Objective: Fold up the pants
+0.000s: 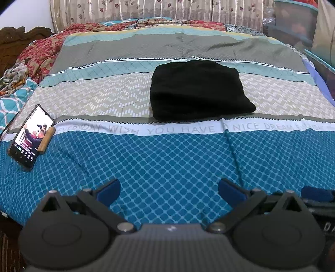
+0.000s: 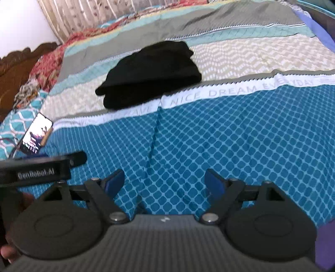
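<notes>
The black pants [image 1: 196, 92] lie folded into a compact rectangle on the patterned bedspread [image 1: 167, 159], on its beige chevron band in the middle of the bed. They also show in the right wrist view [image 2: 149, 73], up and to the left. My left gripper [image 1: 168, 191] is open and empty, hovering over the blue diamond band well short of the pants. My right gripper [image 2: 164, 184] is open and empty too, over the same blue band. Part of the left gripper's body [image 2: 41, 167] shows at the left of the right wrist view.
A phone [image 1: 31, 136] with a lit screen leans on a wooden stand at the bed's left side; it also shows in the right wrist view [image 2: 37, 134]. Red floral bedding [image 1: 46, 48] is bunched at the far left. Curtains [image 1: 146, 9] hang behind the bed.
</notes>
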{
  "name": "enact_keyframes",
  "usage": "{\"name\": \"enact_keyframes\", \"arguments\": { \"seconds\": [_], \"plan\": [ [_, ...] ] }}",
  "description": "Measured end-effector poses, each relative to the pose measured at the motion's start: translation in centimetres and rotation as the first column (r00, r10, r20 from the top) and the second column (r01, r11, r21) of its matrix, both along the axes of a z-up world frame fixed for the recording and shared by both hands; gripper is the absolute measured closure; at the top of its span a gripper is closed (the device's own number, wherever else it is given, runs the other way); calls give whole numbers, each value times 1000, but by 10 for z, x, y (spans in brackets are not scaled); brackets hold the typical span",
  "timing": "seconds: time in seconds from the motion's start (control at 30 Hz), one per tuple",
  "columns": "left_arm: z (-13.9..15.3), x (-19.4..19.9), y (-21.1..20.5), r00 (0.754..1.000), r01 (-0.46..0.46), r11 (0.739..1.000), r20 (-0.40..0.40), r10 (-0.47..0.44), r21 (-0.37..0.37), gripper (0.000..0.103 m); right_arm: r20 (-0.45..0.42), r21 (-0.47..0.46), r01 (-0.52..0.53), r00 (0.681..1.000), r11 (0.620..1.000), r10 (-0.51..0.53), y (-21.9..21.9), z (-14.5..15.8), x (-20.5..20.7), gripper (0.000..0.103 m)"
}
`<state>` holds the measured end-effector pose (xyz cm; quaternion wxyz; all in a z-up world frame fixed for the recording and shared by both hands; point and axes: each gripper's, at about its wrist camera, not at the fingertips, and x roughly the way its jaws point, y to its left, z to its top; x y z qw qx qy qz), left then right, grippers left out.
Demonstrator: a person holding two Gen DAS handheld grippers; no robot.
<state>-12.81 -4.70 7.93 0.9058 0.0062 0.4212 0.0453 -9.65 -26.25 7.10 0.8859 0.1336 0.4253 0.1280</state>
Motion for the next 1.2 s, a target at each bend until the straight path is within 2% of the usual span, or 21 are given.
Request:
{"name": "enact_keyframes", "arguments": {
  "seconds": [0.27, 0.53, 1.0, 1.2],
  "plan": [
    [5, -7, -7, 1000, -6, 999, 10, 6, 31, 0, 27, 38, 45, 999, 998, -46, -9, 10, -11, 14],
    [2, -3, -6, 1000, -3, 1000, -6, 4, 19, 0, -7, 77, 114, 993, 990, -114, -18, 5, -9, 14],
    [-11, -4, -17, 999, 44, 999, -27, -43, 31, 0, -34, 102, 108, 994, 989, -105, -10, -4, -10, 12],
    [-16, -5, -11, 998, 27, 999, -50, -26, 24, 0, -50, 109, 82, 996, 991, -77, -1, -7, -8, 12]
  ]
}}
